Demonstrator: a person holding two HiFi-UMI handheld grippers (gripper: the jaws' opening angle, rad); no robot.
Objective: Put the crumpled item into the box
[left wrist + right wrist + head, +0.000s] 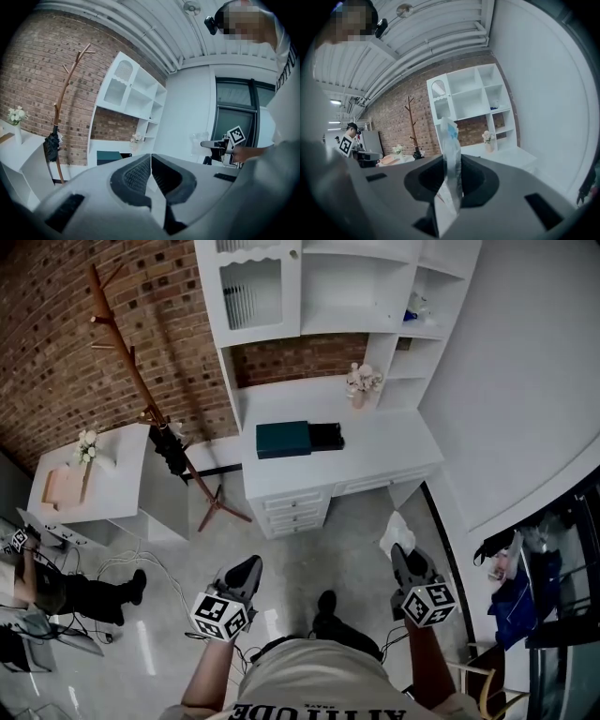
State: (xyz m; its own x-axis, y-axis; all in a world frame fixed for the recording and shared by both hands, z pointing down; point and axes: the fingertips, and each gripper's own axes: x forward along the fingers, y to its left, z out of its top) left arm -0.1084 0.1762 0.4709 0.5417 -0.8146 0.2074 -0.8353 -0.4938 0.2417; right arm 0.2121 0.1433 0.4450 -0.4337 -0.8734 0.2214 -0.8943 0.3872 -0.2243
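My right gripper (404,557) is shut on a white crumpled item (397,532), a thin plastic-like wrapper with a blue patch. In the right gripper view the wrapper (451,154) stands upright, pinched between the right gripper's (451,165) pads. With its pads together and nothing between them, my left gripper (247,568) is shut; the left gripper view shows this gripper (150,158) the same way. The teal box (283,439) lies on the white desk (394,451) well ahead of both grippers, with a black part (326,436) beside it. The box (108,158) also shows in the left gripper view.
A wooden coat rack (141,381) stands left of the desk and a white shelf unit (337,287) rises above it. A flower vase (360,382) is at the desk's back. A low white table (122,474), a seated person (66,592) and floor cables are at left.
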